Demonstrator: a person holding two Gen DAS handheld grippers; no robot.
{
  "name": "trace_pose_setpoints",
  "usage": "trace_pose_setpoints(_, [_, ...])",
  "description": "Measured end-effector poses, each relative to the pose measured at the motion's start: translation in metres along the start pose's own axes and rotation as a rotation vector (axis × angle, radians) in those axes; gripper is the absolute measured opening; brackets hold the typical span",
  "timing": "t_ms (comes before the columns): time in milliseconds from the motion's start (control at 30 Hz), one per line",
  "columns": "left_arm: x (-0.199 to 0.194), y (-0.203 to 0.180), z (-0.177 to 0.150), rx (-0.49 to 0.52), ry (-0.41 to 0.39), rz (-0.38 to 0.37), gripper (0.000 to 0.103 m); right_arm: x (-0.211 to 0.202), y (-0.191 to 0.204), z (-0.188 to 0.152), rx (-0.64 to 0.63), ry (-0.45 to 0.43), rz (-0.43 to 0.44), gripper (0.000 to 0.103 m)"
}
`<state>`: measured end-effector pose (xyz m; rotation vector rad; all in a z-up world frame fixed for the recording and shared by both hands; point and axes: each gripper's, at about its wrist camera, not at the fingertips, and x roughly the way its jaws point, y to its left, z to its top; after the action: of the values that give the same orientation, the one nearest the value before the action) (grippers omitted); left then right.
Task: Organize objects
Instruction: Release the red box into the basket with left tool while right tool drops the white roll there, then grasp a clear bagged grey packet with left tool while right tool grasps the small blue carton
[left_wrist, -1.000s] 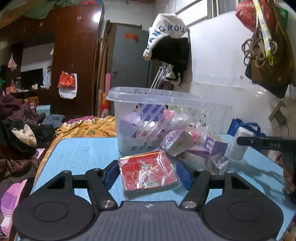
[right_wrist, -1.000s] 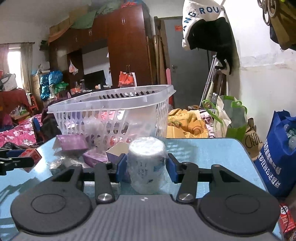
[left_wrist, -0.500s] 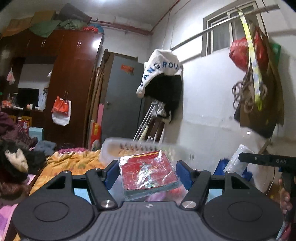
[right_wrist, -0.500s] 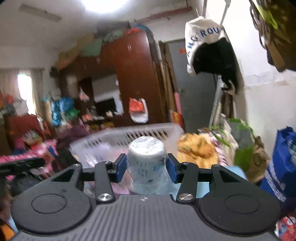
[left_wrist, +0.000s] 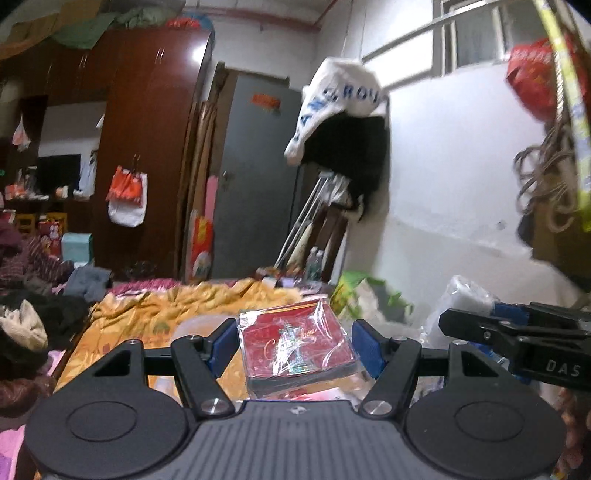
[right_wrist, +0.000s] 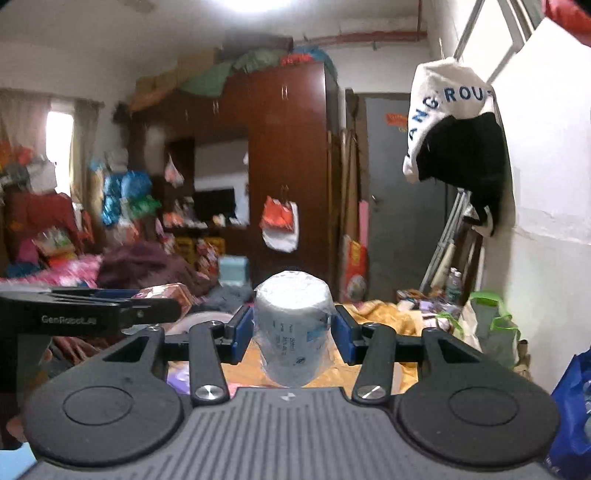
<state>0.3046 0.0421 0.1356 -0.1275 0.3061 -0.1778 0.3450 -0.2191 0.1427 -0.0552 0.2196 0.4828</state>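
My left gripper (left_wrist: 294, 345) is shut on a red box wrapped in clear plastic (left_wrist: 295, 347) and holds it high in the air. My right gripper (right_wrist: 292, 332) is shut on a white paper roll in plastic wrap (right_wrist: 292, 332), also lifted. The right gripper with its roll shows at the right of the left wrist view (left_wrist: 517, 332). The left gripper with the red box shows at the left of the right wrist view (right_wrist: 92, 314). Only a blurred piece of the clear basket rim (right_wrist: 207, 319) shows below the grippers.
A yellow blanket (left_wrist: 177, 306) lies on a bed behind. A dark wooden wardrobe (left_wrist: 147, 147) and a grey door (left_wrist: 255, 177) stand at the back. A white and black garment (left_wrist: 343, 129) hangs on the right wall. A blue bag (right_wrist: 569, 413) sits low right.
Both grippers have risen with their loads. The table and the clear basket have dropped almost out of view. Both views now look at the room behind.
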Motion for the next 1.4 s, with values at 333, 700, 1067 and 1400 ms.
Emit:
trace_pose_setpoints(333, [-0.016, 0.006, -0.016, 0.023, 0.021, 0.023, 0.088, -0.019, 0.003, -0.023, 0.006, -0.038, 0.0, 0.103])
trace_pose_setpoints(700, [-0.076, -0.017, -0.091, 0.115, 0.091, -0.006, 0.098, -0.064, 0.0, -0.103, 0.086, 0.131, 0.045, 0.102])
trace_pose_setpoints(1067, [-0.039, -0.037, -0.107, 0.152, 0.187, 0.038, 0.087, -0.03, 0.006, -0.117, 0.12, 0.244, 0.065, 0.08])
trace_pose_setpoints(1400, [-0.017, -0.049, -0.114, 0.171, 0.267, 0.072, 0.056, -0.019, 0.011, -0.126, 0.045, 0.291, -0.012, 0.05])
